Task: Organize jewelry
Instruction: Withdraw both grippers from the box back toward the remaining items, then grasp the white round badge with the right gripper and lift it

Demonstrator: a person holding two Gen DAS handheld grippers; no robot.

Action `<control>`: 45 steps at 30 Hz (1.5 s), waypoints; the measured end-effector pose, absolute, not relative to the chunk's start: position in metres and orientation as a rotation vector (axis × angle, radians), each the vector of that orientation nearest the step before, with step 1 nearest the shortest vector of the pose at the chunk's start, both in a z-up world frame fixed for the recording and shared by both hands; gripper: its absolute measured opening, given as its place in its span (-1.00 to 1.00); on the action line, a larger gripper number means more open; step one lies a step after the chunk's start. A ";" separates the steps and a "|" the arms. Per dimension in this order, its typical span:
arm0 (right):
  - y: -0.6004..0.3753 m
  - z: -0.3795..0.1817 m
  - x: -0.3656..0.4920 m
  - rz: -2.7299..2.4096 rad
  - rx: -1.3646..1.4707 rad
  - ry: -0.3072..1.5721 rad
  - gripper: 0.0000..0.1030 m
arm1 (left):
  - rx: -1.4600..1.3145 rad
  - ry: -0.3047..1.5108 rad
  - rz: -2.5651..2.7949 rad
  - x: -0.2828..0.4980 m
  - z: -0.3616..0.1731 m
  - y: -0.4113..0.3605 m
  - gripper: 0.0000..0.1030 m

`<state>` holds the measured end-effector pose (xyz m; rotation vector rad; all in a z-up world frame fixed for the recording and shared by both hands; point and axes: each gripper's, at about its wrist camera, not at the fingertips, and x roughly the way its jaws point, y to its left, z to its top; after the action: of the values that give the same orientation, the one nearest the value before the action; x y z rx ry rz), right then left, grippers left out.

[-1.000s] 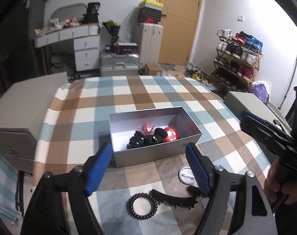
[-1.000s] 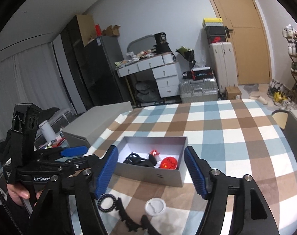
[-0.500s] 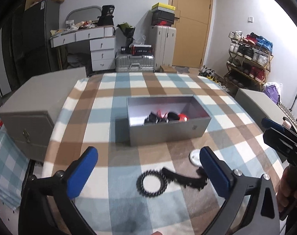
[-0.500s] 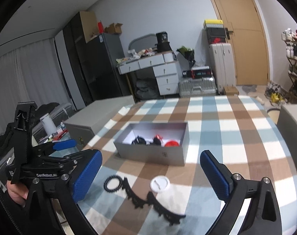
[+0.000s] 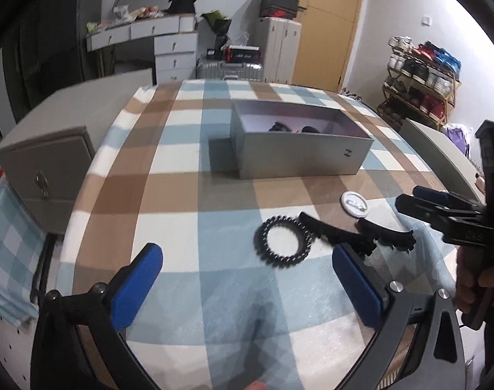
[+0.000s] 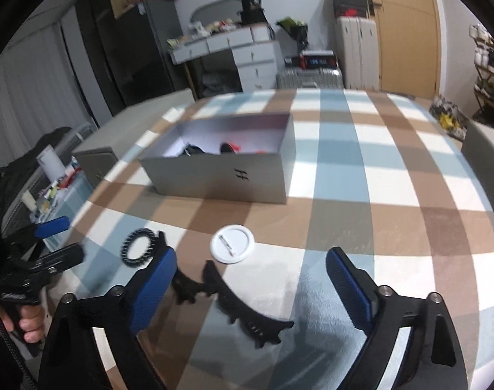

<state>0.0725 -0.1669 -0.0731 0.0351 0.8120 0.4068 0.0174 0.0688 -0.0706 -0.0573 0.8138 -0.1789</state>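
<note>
Checked cloth in blue, brown and white covers the table (image 5: 168, 201), and both grippers are held tilted down over its near part. At the left, the left gripper (image 5: 247, 287) is seen with its blue pads (image 5: 134, 287) wide apart and nothing between them. Just ahead of it a black spiral hair tie (image 5: 283, 243) lies flat on the cloth. Beside the tie, two black toothed hair clips (image 5: 338, 237) are laid almost end to end, and a white round badge (image 5: 356, 204) rests behind them. Farther back stands the grey open box (image 5: 299, 159), where dark and red items are partly seen. At the right, the right gripper (image 6: 250, 287) is gripped by a hand (image 5: 474, 279); its jaws have just been closing slightly but are still apart, with one hair clip (image 6: 247, 308) below the gap, untouched.
</note>
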 end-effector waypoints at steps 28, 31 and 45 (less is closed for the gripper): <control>-0.098 -0.097 0.095 0.430 -0.245 0.910 -0.21 | -0.181 0.875 -0.246 0.016 -0.085 0.093 0.97; -0.108 -0.094 0.092 0.462 -0.157 0.898 -0.21 | -0.184 0.879 -0.235 0.014 -0.085 0.095 0.97; -0.189 -0.050 0.052 0.540 0.215 0.699 -0.21 | -0.110 1.014 -0.246 0.036 -0.094 0.067 0.97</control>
<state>0.0517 -0.1889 -0.0500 0.2154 0.6992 0.5405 0.0363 0.0667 -0.0937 -0.1099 1.0136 -0.2460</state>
